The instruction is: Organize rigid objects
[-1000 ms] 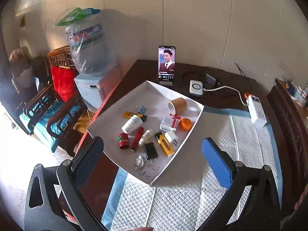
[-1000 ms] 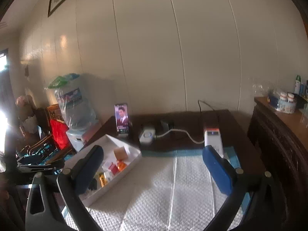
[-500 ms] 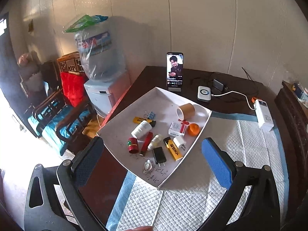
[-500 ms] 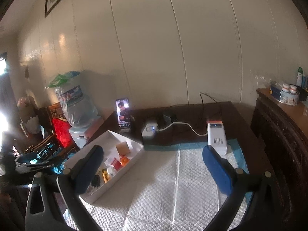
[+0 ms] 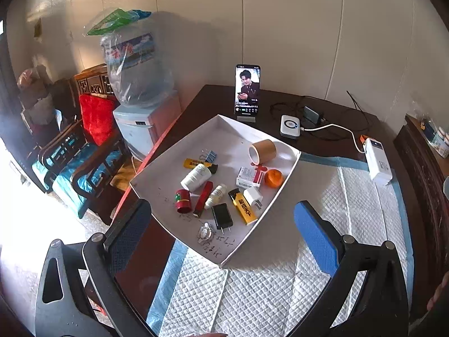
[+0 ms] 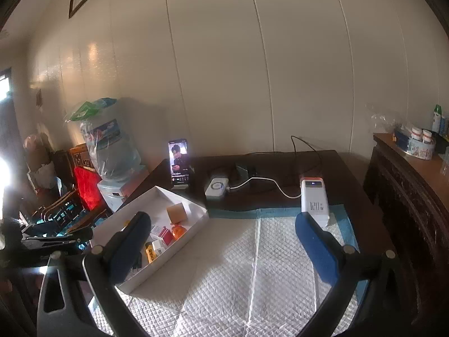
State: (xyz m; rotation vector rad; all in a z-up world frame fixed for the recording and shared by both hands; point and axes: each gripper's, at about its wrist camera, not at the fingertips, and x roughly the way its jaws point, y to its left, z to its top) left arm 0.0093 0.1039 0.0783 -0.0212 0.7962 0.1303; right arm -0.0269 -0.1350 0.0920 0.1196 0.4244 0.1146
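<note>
Mostly rigid clutter inside shallow white tray (image 5: 283, 179) on quilted pad (image 5: 280, 286).

One white tray (image 5: 283, 181); inside: two lighters (image 5: 243, 206), two chargers (image 5: 221, 215), two white bottles (image 5: 195, 177), one tape roll (image 5: 262, 151).

**Black frames, blue pads**

Each hand-held gripper, left (image 5: 221, 230) and right (image 6: 221, 238), has a black plastic frame with triangular cut-outs, silver screw heads at the finger joints, and two fingers (image 5: 315, 238) faced with blue pads. A sliver of skin (image 5: 437, 295) shows at the left view's right edge.
</note>
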